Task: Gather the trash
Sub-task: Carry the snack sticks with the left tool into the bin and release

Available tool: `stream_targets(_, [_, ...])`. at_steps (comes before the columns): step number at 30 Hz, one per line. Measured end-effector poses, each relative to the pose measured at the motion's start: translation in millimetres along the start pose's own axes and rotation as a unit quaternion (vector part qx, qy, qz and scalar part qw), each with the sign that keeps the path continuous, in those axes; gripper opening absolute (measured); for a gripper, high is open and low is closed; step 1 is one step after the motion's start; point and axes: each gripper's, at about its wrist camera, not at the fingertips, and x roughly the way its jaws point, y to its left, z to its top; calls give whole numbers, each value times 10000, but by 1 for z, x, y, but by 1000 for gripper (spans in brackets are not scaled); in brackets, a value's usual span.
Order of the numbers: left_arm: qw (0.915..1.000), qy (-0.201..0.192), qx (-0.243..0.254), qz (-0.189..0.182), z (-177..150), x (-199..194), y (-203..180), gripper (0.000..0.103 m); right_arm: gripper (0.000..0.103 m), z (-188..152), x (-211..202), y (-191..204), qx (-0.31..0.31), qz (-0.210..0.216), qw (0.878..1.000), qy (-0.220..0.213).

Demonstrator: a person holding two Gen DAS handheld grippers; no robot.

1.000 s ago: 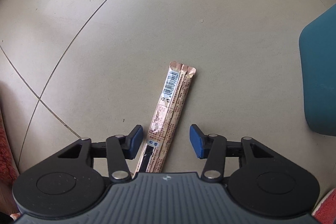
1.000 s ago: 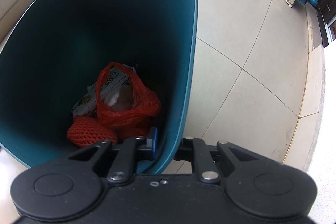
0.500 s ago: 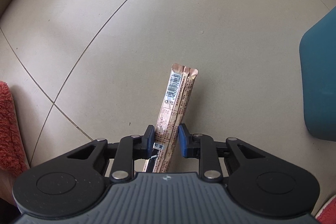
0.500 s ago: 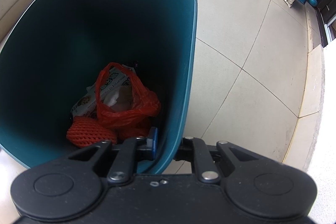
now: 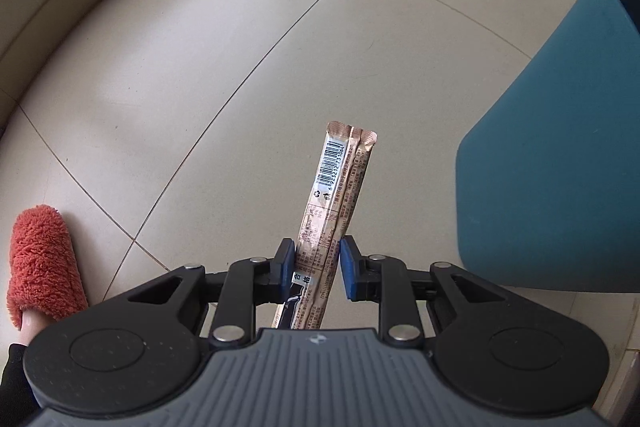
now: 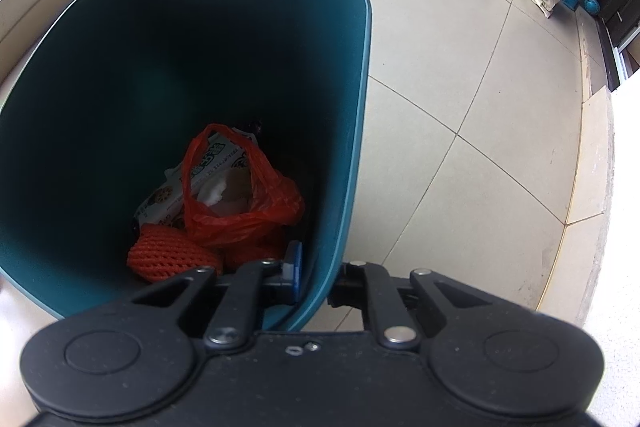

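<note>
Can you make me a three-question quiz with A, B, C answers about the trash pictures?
1. Where is the long wrapper?
A. Between the left tongs
B. Inside the bin
C. Flat on the floor

2. What colour is the plastic bag in the bin?
A. Blue
B. Red-orange
C. White

3. What are the right tongs doing?
A. Hanging open over the floor
B. Holding a bottle
C. Clamping the bin's rim

Answers:
1. A, the blue pads press its lower part on both sides and it stands clear of the floor.
2. B, it lies red-orange among the trash at the bottom.
3. C, one pad sits inside the wall and the other finger outside it.
</note>
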Motion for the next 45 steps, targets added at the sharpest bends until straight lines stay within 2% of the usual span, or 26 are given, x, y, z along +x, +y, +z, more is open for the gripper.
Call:
stream_targets(8, [9979, -515, 260, -304, 10, -88, -30, 23, 11, 0, -1, -1, 10, 11, 10000, -15])
stream_targets(14, [9926, -940, 449, -631, 31, -143, -60, 23, 11, 1, -1, -2, 18, -9, 10000, -45])
stream_targets(17, [9881, -1107, 696, -811, 36, -157, -89, 23, 10, 0, -2, -2, 27, -5, 10000, -55])
stream_targets(21, [9825, -1125, 985, -1108, 41, -163, -132, 23, 10, 1, -3, -3, 53, 29, 10000, -55])
stream_targets(26, [9796, -930, 1384, -1120, 46, -137, -188, 23, 10, 2, -6, -5, 106, 76, 9999, -47])
stream_targets(30, [9815, -623, 1574, -891, 48, -106, -214, 23, 10, 3, -9, -10, 138, 131, 9998, -62])
stream_targets(37, [9862, 6, 1588, -463, 49, -40, -232, 23, 10, 2, -17, -12, 139, 175, 9996, -153])
stream_targets(45, [9855, 608, 1571, -178, 51, 12, -244, 24, 10, -2, -18, -11, 101, 213, 9996, -178])
